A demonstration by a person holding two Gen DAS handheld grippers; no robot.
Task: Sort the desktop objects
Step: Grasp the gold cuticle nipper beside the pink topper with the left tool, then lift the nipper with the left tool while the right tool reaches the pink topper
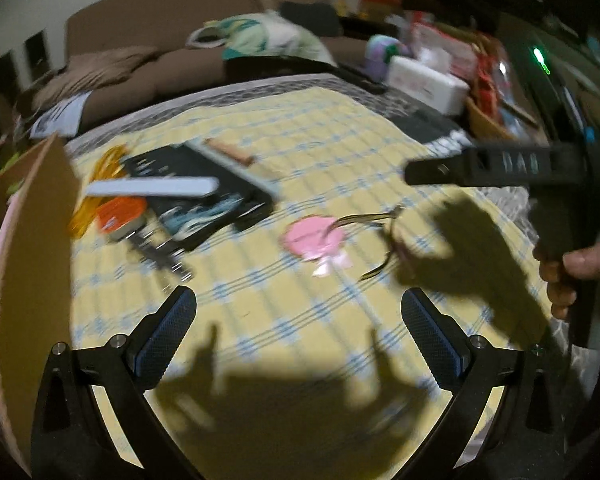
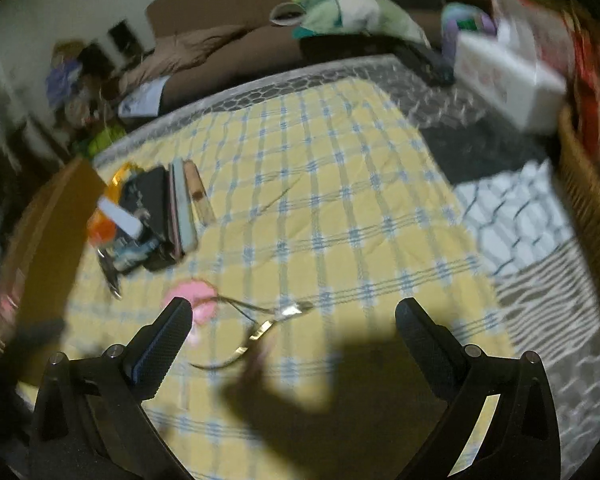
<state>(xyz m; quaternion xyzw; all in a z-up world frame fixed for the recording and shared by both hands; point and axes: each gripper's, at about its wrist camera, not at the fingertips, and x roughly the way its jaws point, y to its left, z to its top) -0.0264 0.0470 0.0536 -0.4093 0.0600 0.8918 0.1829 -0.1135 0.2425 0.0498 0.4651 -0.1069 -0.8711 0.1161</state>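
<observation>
On a yellow checked cloth [image 1: 308, 148] lie a pink round tag [image 1: 314, 240] [image 2: 198, 298] and metal nippers [image 1: 384, 236] [image 2: 260, 322] beside it. Further left sits a pile: a black case [image 1: 204, 188] [image 2: 152, 216], a grey nail file [image 1: 152, 188], an orange item [image 1: 120, 210] and a wooden stick [image 1: 230, 151]. My left gripper [image 1: 298, 332] hangs open above the cloth, nothing between its fingers. My right gripper [image 2: 294, 342] is open too, hovering just short of the nippers. The other gripper's finger [image 1: 480, 166] shows at the right of the left wrist view, held by a hand [image 1: 580, 268].
A cardboard box wall [image 1: 28, 264] [image 2: 52, 248] stands at the left edge. A white box [image 1: 428, 80] [image 2: 508, 76] and a wicker basket [image 2: 592, 200] sit at the far right. A brown sofa [image 1: 140, 68] with bags lies behind the table.
</observation>
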